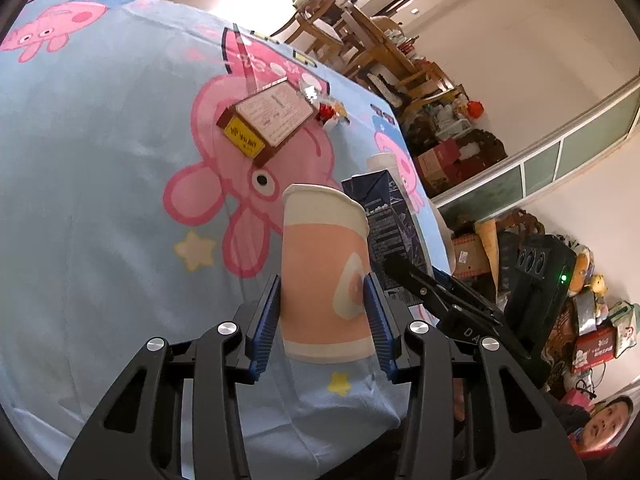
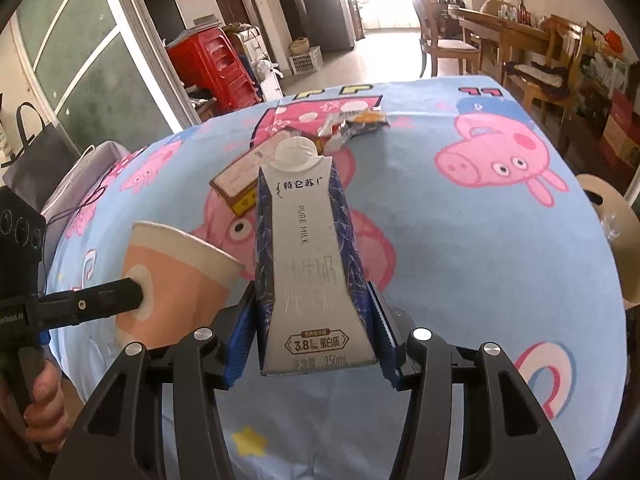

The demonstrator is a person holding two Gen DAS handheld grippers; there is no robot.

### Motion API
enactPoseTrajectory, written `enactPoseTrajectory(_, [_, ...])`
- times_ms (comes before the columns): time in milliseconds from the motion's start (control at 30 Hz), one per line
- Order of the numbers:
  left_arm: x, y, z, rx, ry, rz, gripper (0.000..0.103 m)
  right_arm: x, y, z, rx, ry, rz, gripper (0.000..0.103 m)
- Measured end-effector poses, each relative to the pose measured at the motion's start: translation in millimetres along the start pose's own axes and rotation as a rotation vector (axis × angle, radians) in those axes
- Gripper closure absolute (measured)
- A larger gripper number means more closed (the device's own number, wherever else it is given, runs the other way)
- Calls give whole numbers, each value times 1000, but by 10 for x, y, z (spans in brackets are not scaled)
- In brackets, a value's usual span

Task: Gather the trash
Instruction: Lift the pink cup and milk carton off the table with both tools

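Note:
My left gripper (image 1: 323,288) is shut on a peach and white paper cup (image 1: 320,264), its blue pads pressing both sides, above the blue cartoon-pig tablecloth (image 1: 100,200). My right gripper (image 2: 310,300) is shut on a blue and white milk carton (image 2: 308,256) with a white cap, held upright. The cup also shows in the right wrist view (image 2: 176,276) with the left gripper's finger against it. The carton shows in the left wrist view (image 1: 384,216) just right of the cup. A brown and yellow box (image 1: 266,120) and crumpled snack wrappers (image 2: 356,122) lie farther back on the cloth.
Wooden chairs and a table (image 2: 508,36) stand beyond the far edge. Red plastic stools (image 2: 216,68) stand at the back left. Boxes and clutter (image 1: 452,156) line the wall. A beige chair back (image 2: 612,216) sits at the right edge. A person's face (image 1: 608,420) is low right.

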State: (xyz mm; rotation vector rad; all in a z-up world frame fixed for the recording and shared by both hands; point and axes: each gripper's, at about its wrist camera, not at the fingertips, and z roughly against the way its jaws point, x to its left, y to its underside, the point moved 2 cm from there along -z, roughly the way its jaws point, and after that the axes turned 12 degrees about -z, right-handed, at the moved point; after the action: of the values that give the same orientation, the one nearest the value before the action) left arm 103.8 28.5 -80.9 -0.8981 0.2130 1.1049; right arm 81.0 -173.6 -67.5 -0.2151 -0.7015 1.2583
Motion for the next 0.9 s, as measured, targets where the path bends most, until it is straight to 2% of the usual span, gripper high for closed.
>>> enactPoseTrajectory(167, [10,53,-94,30,-28,-11,62,-30,89,-42,28,20,10,54])
enactPoseTrajectory(400, [51,86,-164,46,-29,8,62,-108,160,-93,56,43,-15,53])
enactPoseTrajectory(467, [39,94,-168,46,-31,3,62,-98,205,-132,68,59,-6,50])
enactPoseTrajectory(600, [68,93,-196,52,-28,18,58,-49,248,-140,60,93,34,50])
enactPoseTrajectory(767, [119,177,-288,87,2,44,51,-92,334,-164,60,115,8,49])
enactPoseTrajectory(900, [115,193,-276,57,16,39,59,-79,332,-151,45,129,17,45])
